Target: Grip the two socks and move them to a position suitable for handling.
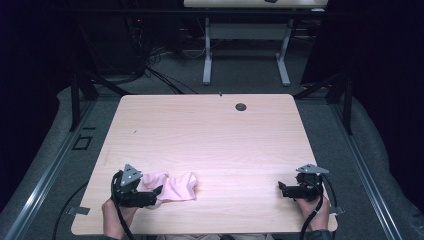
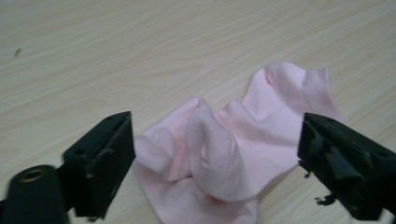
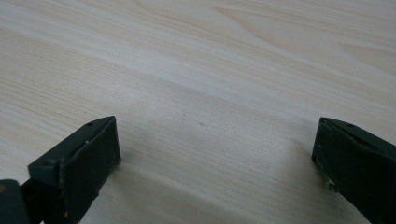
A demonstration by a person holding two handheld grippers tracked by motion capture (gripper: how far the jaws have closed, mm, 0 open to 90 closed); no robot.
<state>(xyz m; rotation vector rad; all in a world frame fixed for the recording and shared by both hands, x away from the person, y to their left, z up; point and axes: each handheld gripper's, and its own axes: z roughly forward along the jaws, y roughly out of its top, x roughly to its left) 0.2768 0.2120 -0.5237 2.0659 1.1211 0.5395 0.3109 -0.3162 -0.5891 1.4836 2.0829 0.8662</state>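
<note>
Spread wide around a crumpled pink sock (image 2: pixel 219 154) on the table (image 1: pixel 210 130) — left gripper (image 2: pixel 215 154), gripping nothing — and right gripper (image 3: pixel 215 154), equally wide, empty, well apart from that sock.

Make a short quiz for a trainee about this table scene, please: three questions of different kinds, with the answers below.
1. True or false: the left gripper has its jaws closed tightly on the pink sock.
2. Multiple choice: what lies between the jaws of the right gripper? A) a pink sock B) bare wooden table C) a cable
3. Short answer: in the high view, near which edge of the table does the sock lie?

Key
1. False. The jaws stand wide apart, one on each side of the crumpled sock.
2. B. The jaws are open over bare wood.
3. Near the edge on the person's side, toward the left corner, by the left gripper.
</note>
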